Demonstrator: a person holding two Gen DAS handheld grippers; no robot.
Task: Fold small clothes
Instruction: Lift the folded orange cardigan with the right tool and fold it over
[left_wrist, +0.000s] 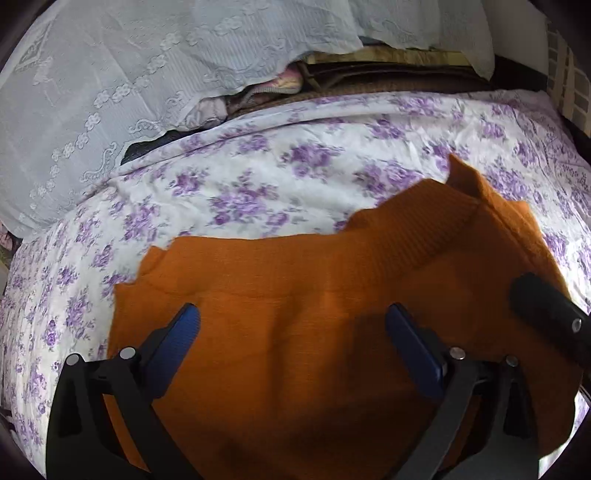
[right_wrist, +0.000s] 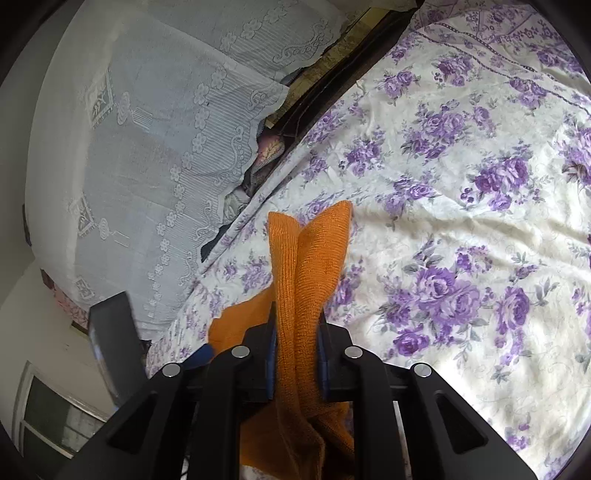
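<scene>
- Left wrist view shows the left claw (left_wrist: 291, 325) with its two blue fingers (left_wrist: 183, 332) wide apart.
- Nothing is pinched between those fingers.
- An orange knitted top (left_wrist: 295, 280) lies spread out on the bed, right under and ahead of the left claw.
- Its ribbed neck part sits ahead and to the right of this claw, and one corner of it pokes up.
- Off to the right of the left claw, a black part of the right claw (left_wrist: 546, 314) rests over the edge of the orange knitted top.
- Under the top is a white bed sheet (left_wrist: 258, 177) with purple flowers on it.
- Far ahead of the left claw hangs a white lace cloth (left_wrist: 110, 92) over a pile of things.
- Right wrist view shows the right claw (right_wrist: 297, 332) squeezed tight on a bunch of the orange knitted top (right_wrist: 306, 266).
- That bunch sticks out past the fingertips and stands up in two folds.
- More of the top hangs down below the right claw, close to the camera.
- To the right of this claw the flowery bed sheet (right_wrist: 461, 203) spreads out flat with soft wrinkles.
- To the left of this claw is the white lace cloth (right_wrist: 147, 147).
- Low on the left, a dark flat thing (right_wrist: 114, 332) stands near the right claw; I cannot tell what it is.
</scene>
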